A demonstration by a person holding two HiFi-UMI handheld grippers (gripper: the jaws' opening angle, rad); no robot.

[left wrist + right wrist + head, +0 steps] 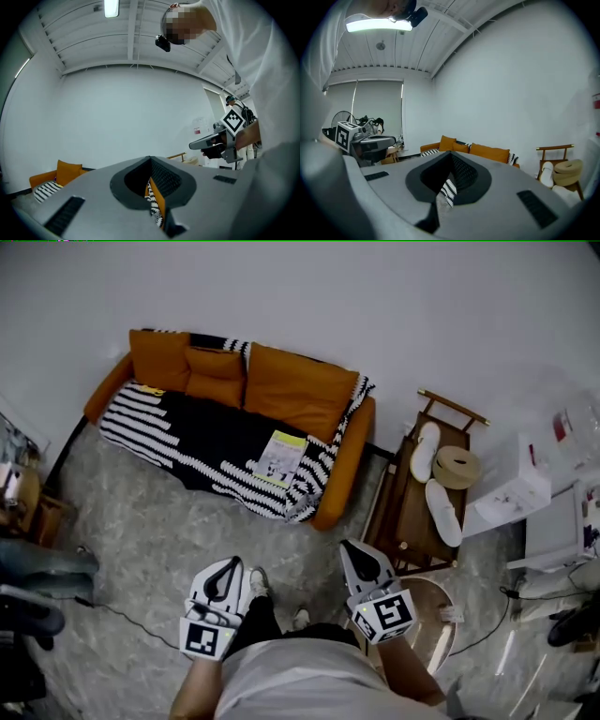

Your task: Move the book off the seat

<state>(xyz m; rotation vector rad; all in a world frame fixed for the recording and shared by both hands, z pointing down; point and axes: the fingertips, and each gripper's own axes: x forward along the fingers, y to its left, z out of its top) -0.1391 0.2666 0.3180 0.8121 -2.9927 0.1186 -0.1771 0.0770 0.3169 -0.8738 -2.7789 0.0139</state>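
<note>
The book (278, 457), pale with a yellow-green strip along its top edge, lies flat on the right part of the orange sofa's (300, 381) seat, on a black-and-white striped blanket (187, 437). My left gripper (228, 564) and right gripper (354, 548) are held low, close to my body, well short of the sofa across bare floor. Both point toward the sofa with their jaws together and nothing between them. The sofa (487, 152) shows far off in the right gripper view, the book too small to make out. The left gripper view takes in the right gripper (220, 140) and the sofa's end (65, 172).
A wooden rack (403, 512) right of the sofa carries white slippers (425, 451) and a tan roll (457, 467). White boxes (511, 488) stand further right. A round glass table (433, 620) is beside my right gripper. A cable (122, 615) trails over the marbled floor at left.
</note>
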